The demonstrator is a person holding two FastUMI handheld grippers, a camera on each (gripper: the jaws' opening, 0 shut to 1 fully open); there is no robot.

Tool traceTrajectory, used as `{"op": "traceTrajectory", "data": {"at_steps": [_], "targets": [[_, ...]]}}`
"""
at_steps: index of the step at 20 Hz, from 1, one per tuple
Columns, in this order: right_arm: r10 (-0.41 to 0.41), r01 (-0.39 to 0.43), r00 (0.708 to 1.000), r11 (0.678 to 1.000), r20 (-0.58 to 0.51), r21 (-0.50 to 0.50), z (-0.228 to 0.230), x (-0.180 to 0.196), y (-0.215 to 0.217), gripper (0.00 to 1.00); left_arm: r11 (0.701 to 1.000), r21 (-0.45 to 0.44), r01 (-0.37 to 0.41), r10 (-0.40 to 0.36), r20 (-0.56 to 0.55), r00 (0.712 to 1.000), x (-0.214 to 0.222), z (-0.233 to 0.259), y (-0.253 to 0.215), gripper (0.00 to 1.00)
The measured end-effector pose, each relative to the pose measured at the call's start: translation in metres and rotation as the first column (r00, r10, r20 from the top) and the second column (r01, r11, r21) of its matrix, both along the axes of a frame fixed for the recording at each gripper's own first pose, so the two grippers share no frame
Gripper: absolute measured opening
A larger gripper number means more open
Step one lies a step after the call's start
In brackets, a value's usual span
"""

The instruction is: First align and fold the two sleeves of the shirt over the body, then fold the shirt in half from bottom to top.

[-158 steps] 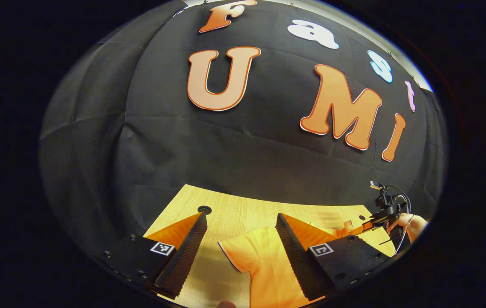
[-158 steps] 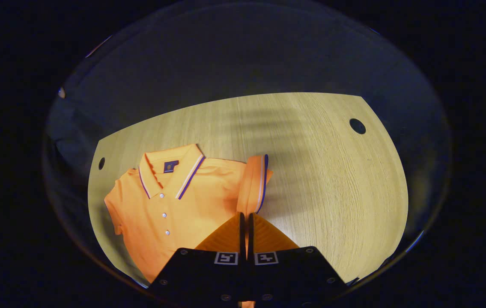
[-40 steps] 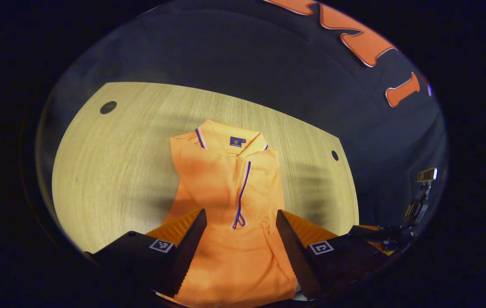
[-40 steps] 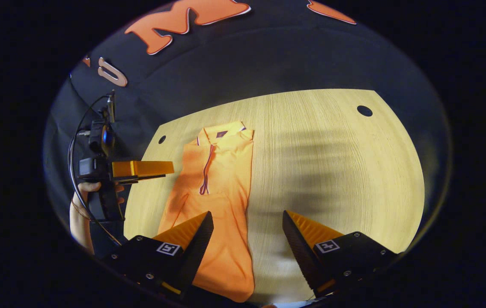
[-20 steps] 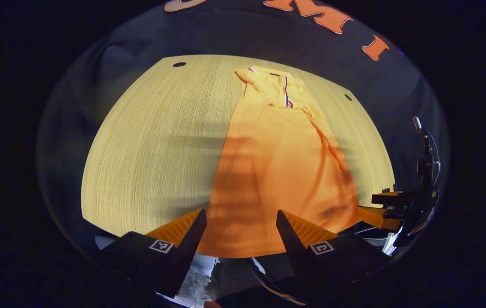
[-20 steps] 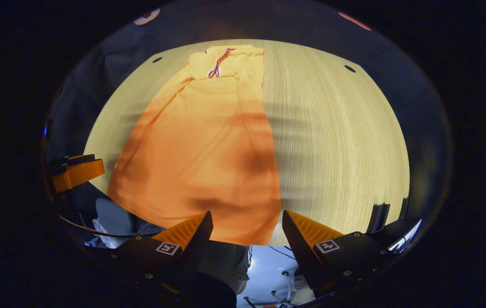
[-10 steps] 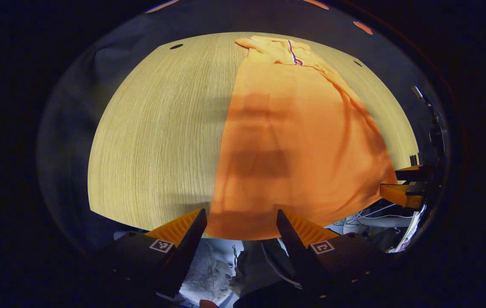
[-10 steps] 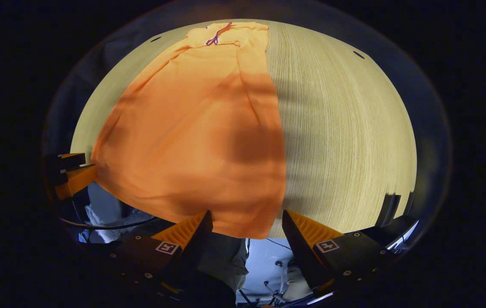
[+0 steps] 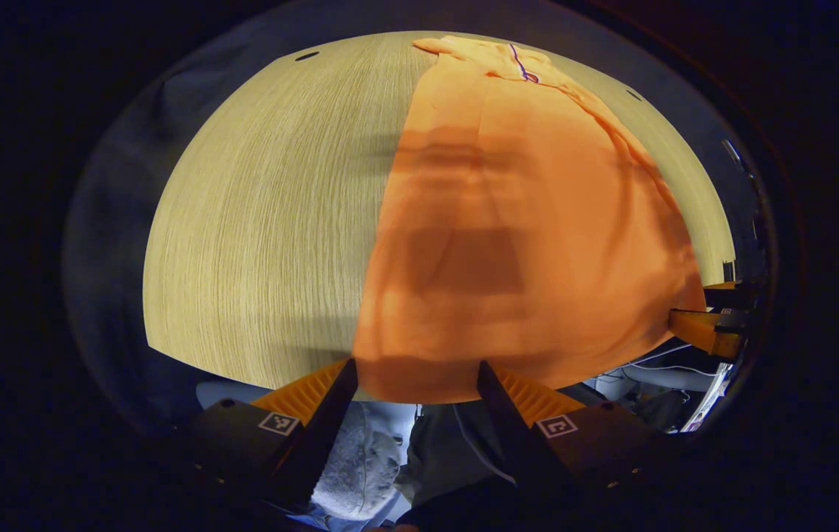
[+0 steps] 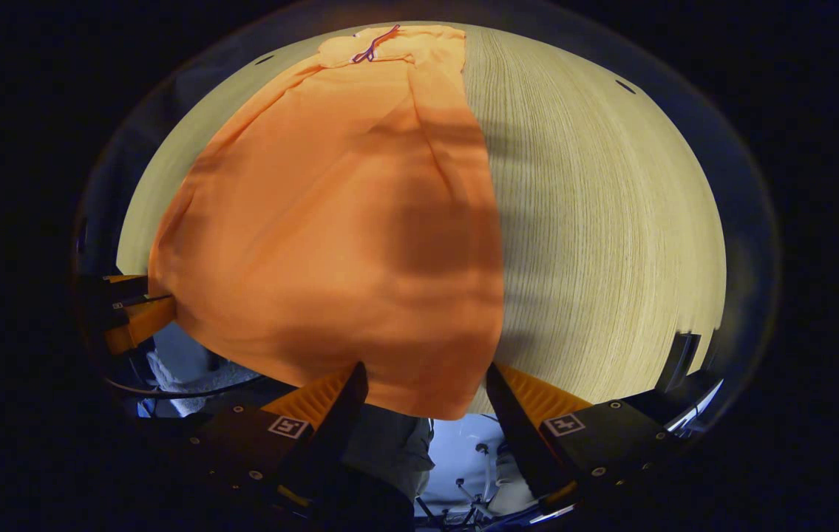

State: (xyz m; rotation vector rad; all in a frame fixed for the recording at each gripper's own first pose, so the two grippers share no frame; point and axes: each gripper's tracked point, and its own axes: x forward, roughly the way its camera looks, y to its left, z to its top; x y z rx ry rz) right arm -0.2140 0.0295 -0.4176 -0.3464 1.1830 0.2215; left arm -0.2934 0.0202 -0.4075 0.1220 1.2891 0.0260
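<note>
- Bench [image 9: 256, 222]: pale wood-grain top, stretching ahead of both grippers; its near edge lies just before their fingers.
- Shirt [image 9: 508, 236]: orange, lying lengthwise on the bench with the sleeves apparently already folded over the body; the collar [image 10: 389, 41] is at the far end, and the hem [image 10: 404, 399] overhangs the near edge, directly ahead of each gripper.
- Left gripper [image 9: 415, 369]: spread wide and empty, with the shirt's left hem corner between its fingers but untouched.
- Right gripper [image 10: 425, 373]: likewise wide and empty, straddling the right hem corner.
- Step in hand, as judged: starting the bottom-to-top fold. The next move calls for each gripper to close on its hem corner, then for both to lift together and carry the hem to the collar.
- Hard to make out: shadows darken the lower shirt, and the sleeve edges near the collar are too small to check for alignment.
</note>
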Motion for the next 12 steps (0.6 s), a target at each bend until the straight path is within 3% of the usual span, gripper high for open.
{"op": "traceTrajectory", "data": {"at_steps": [1,3,4,5,6,8,10,12], "targets": [[0.019,-0.018,1.0,1.0,0.001,-0.003,0.0,0.0,0.002,0.96,1.0,0.0,0.005,-0.005,-0.002,1.0,0.0,0.001,0.001,1.0],[0.045,-0.045,0.999,0.999,-0.004,-0.009,-0.001,-0.002,0.006,0.78,1.0,-0.005,0.004,-0.004,0.031,1.0,0.007,0.003,-0.002,0.97],[0.058,-0.058,0.998,0.998,-0.006,-0.009,-0.001,-0.003,0.009,0.62,1.0,-0.015,-0.019,0.02,0.064,0.998,0.013,0.005,-0.004,0.67],[0.064,-0.064,0.998,0.998,-0.007,-0.003,-0.001,-0.004,0.011,0.55,0.998,-0.026,-0.065,0.068,0.106,0.992,0.017,0.008,-0.007,0.37],[0.023,-0.023,1.0,0.999,-0.003,0.035,-0.001,-0.004,0.015,0.3,0.999,-0.023,-0.028,0.031,0.113,0.993,0.022,0.005,-0.012,0.07],[0.013,-0.013,1.0,0.996,-0.005,0.087,0.0,-0.002,0.017,0.04,0.999,-0.025,0.04,-0.036,0.127,0.991,0.022,0.001,-0.018,0.02],[-0.016,0.015,1.0,0.99,0.005,0.14,-0.002,-0.003,0.017,0.04,0.997,-0.047,0.055,-0.049,0.12,0.992,0.022,0.003,-0.02,0.01],[-0.018,0.016,1.0,0.991,0.015,0.133,0.001,-0.005,0.014,0.04,0.995,-0.089,0.053,-0.043,0.115,0.992,0.023,0.004,-0.023,0.01]]}}
